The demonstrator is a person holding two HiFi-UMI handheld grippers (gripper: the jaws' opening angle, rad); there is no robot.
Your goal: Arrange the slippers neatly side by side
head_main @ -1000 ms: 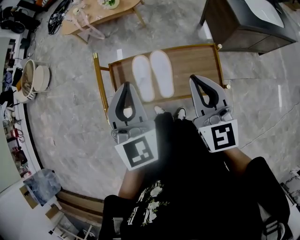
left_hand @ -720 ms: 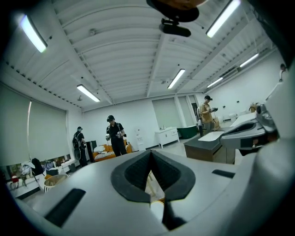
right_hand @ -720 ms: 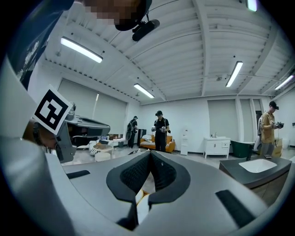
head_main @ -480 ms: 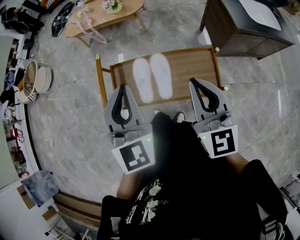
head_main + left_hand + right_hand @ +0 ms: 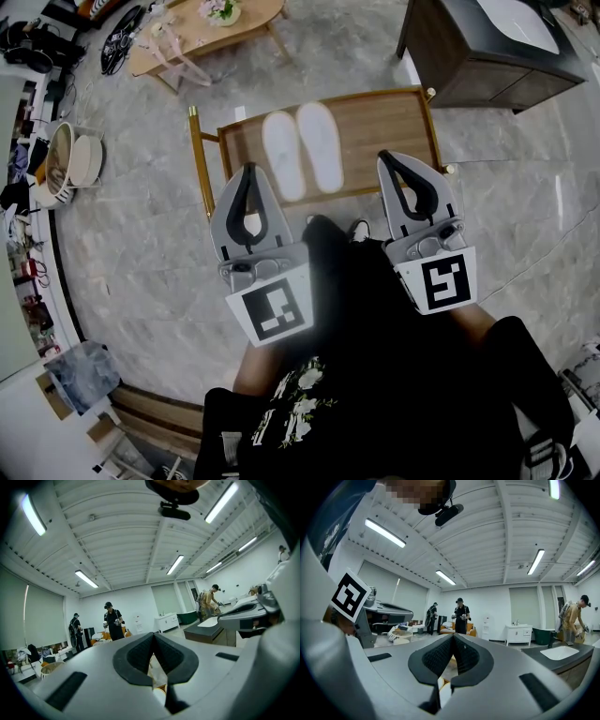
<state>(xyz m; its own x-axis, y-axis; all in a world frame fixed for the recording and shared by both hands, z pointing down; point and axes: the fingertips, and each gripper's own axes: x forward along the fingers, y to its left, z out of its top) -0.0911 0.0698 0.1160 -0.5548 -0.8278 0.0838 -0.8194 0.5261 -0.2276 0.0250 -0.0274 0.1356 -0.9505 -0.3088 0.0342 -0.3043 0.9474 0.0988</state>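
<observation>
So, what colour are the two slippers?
Both slippers are plain white, with no pattern visible. The head view shows them best.

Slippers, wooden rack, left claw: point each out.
slippers (image 5: 283,155): head view, middle of the left-hand one.
wooden rack (image 5: 394,131): head view, bare board right of the slippers.
left claw (image 5: 248,172): head view, at its closed tips.

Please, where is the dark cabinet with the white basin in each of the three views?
Head view: dark cabinet in the top right corner.
Left gripper view: dark cabinet right of centre, at mid height.
Right gripper view: dark cabinet at the lower right edge.
Shared landmark: round basket, at left in all three.
</observation>
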